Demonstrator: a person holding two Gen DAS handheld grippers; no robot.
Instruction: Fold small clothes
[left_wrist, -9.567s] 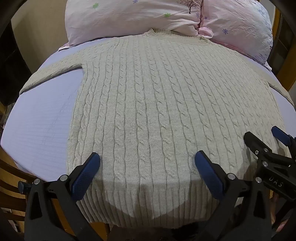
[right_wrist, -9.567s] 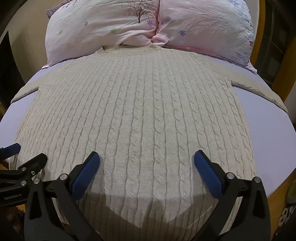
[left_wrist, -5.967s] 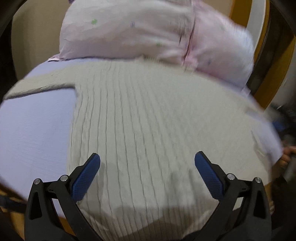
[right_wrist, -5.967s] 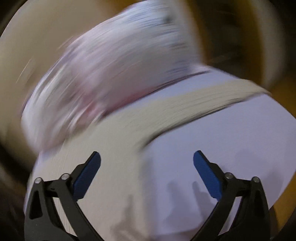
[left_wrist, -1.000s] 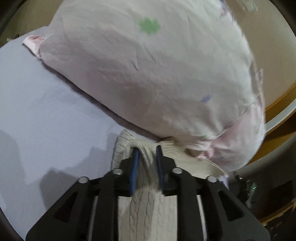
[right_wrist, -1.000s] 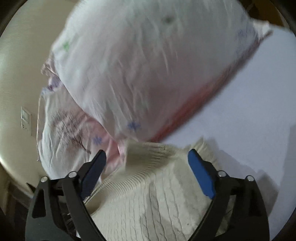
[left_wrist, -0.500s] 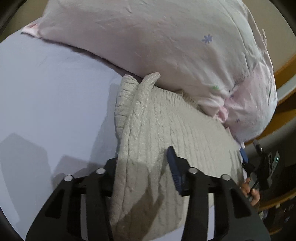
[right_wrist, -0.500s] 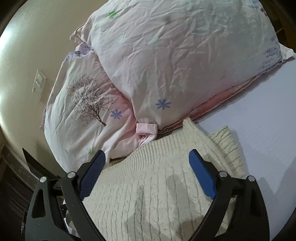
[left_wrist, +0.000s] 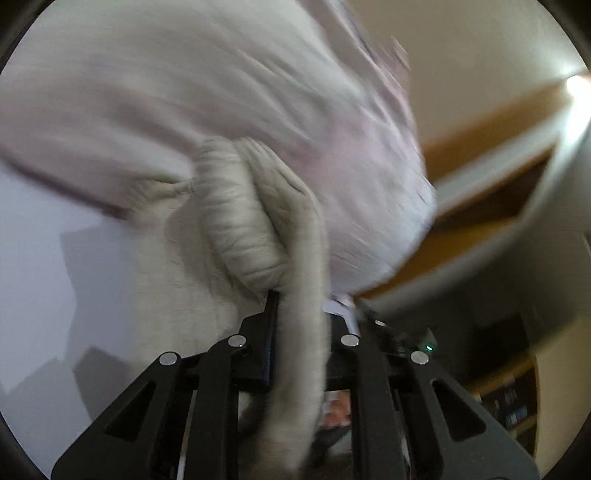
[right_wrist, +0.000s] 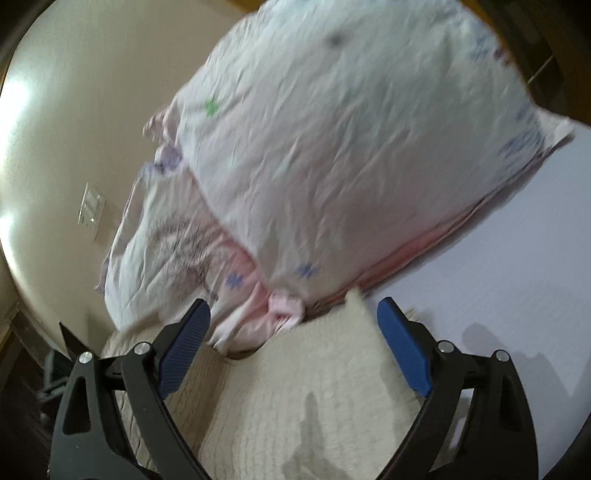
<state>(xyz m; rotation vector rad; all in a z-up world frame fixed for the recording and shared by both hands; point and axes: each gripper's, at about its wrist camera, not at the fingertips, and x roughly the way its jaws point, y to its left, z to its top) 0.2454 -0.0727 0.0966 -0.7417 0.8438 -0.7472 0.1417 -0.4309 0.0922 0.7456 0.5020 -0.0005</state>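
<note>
The bed (right_wrist: 535, 280) carries pink pillows (right_wrist: 332, 147); against the pillows lies the cream sweater (right_wrist: 303, 398). The left hand-held gripper (left_wrist: 295, 325) is clamped on a sweater fold just below the pillows; the right hand-held gripper (right_wrist: 291, 347) gapes wide over it, empty

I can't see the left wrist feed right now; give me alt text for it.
The left tongs are shut on a bunched fold of the cream cable-knit sweater, lifted in front of a pale pink pillow. Lavender bedsheet lies left; the frame is motion-blurred.
</note>
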